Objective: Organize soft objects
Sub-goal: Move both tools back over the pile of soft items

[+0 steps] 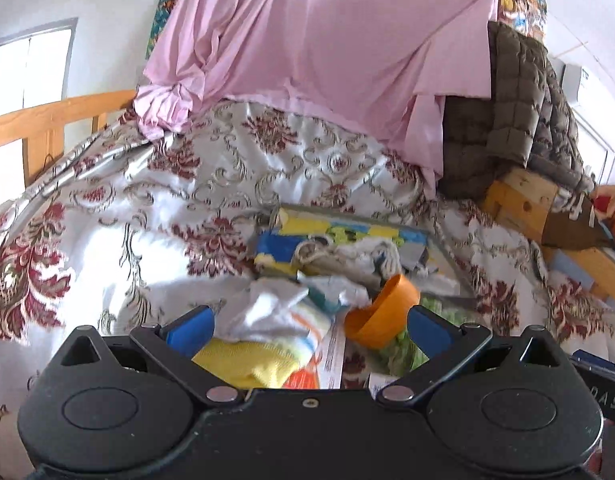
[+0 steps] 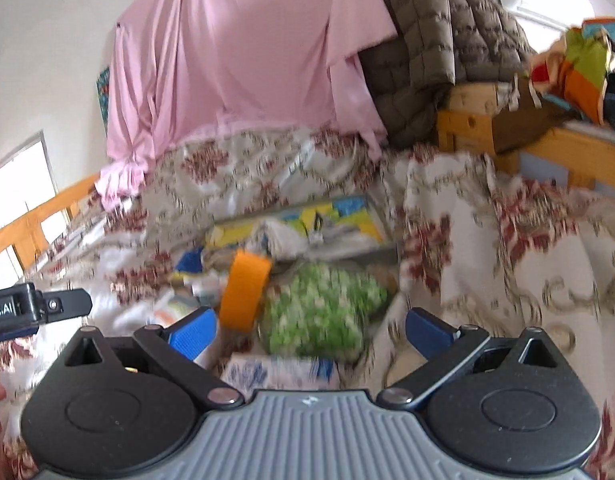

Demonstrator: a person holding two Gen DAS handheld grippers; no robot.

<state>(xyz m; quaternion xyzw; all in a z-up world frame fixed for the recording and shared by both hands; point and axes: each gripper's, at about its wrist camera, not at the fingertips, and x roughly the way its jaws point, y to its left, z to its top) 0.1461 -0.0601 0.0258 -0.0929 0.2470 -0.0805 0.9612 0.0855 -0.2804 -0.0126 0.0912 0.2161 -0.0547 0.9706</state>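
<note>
Left gripper (image 1: 307,330): jaws spread wide, gripping nothing, its 2 blue pads (image 1: 189,330) flanking a striped white sock (image 1: 283,316) and a yellow cloth (image 1: 247,364) lying just ahead of it on the floral bedspread (image 1: 107,220). Right gripper (image 2: 309,332): jaws likewise wide apart and empty, aimed at a green fuzzy bundle (image 2: 319,312). An orange cup (image 2: 245,292) stands just beside that bundle, nearer the left pad. Beyond both lies a multicoloured box (image 1: 339,236) holding pale cloth items, roughly mid-bed; a pink sheet (image 1: 307,48) and a quilted brown jacket (image 1: 519,112) hang toward the far edge.

Handling, as a judgement: the sock and bundle look light, limp and compressible, unlikely to slip or break. Pinching a raised fold near each item's middle should gather enough fabric; an edge grip would probably let it trail. The right view is blurred, so the bundle's exact outline cannot be told.
</note>
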